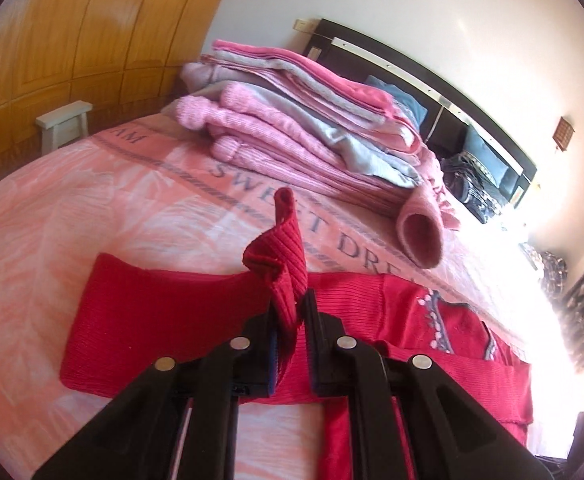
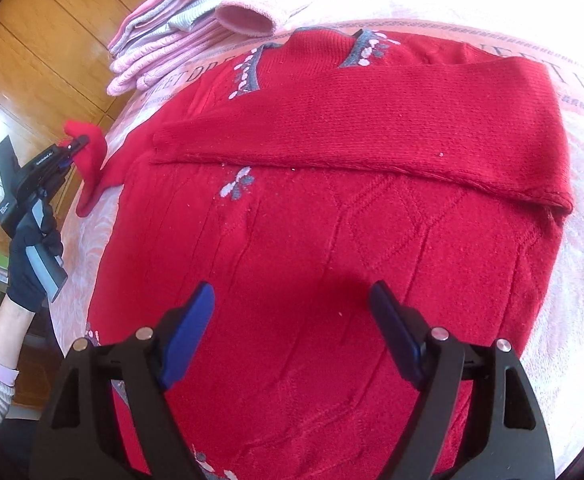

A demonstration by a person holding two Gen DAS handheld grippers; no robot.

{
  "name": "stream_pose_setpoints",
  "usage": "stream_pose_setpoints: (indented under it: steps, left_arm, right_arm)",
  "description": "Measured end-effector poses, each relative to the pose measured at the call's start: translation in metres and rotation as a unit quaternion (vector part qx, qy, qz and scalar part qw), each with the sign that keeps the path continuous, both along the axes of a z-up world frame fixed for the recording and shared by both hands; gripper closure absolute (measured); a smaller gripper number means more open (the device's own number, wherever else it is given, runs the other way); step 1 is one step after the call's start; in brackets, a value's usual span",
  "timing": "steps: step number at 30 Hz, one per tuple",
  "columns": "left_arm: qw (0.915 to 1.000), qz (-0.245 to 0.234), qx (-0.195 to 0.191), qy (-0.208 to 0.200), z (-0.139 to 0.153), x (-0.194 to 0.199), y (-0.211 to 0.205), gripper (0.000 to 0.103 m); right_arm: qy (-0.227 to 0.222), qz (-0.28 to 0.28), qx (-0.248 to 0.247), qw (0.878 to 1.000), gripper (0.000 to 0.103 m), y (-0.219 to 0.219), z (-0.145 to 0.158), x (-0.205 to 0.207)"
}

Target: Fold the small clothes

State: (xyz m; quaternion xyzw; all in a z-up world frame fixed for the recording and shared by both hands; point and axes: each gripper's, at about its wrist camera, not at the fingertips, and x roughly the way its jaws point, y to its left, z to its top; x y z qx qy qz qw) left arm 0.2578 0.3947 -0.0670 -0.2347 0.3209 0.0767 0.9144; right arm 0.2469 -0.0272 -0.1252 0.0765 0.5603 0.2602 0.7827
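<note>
The left gripper (image 1: 296, 312) pinches the red sweater's cuff (image 1: 282, 256) above the pink bedspread (image 1: 92, 208).

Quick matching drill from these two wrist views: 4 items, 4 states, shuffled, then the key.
Items
1. left gripper
2. right gripper
3. red sweater's right sleeve
4. stack of pink and grey clothes

States
A. open, above the sweater body, holding nothing
B. folded and piled on the bedspread, beyond the sweater
C. shut on a red sleeve cuff, lifting it off the bedspread
D. lying folded across the chest of the sweater

Pairs: 1-C, 2-A, 3-D, 4-B
</note>
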Motion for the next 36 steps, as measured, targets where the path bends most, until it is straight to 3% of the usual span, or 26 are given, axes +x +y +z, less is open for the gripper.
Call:
stream_pose_setpoints:
  steps: [11, 18, 21, 25, 29, 32, 36]
  left_arm:
    - [0.9915, -0.129, -0.014, -0.009, 0.008, 0.034, -0.163, 0.092]
    - [0.9828, -0.180, -0.031, 0.027, -0.017, 0.049, -0.230, 0.092]
    - [0.9753, -0.209, -0.048, 0.053, -0.036, 0.055, -0.246, 0.088]
    - [0.9513, -0.278, -0.091, 0.097, -0.054, 0.057, -0.265, 0.080]
    - [0.9399, -0.318, -0.094, 0.081, -0.038, 0.044, -0.262, 0.075]
    - [0.9480, -0.298, -0.095, 0.058, -0.015, 0.037, -0.230, 0.067]
    - [0.9733, -0.219, -0.037, 0.056, 0.000, 0.037, -0.163, 0.064]
  right_arm:
    - [0.001, -0.025, 0.012, 1.000, 0.023, -0.049, -0.002, -0.005]
    - [0.007, -0.045, 0.026, 0.999, 0.023, -0.078, -0.008, -0.007]
    - [0.012, -0.049, 0.034, 0.998, 0.023, -0.085, -0.011, -0.006]
    - [0.013, -0.049, 0.037, 0.998, 0.024, -0.089, -0.011, -0.006]
    - [0.013, -0.051, 0.031, 0.998, 0.024, -0.085, -0.008, -0.004]
    - [0.013, -0.053, 0.034, 0.998, 0.024, -0.078, -0.003, 0.001]
    - [-0.013, -0.046, 0.047, 0.998, 0.024, -0.061, 0.023, 0.015]
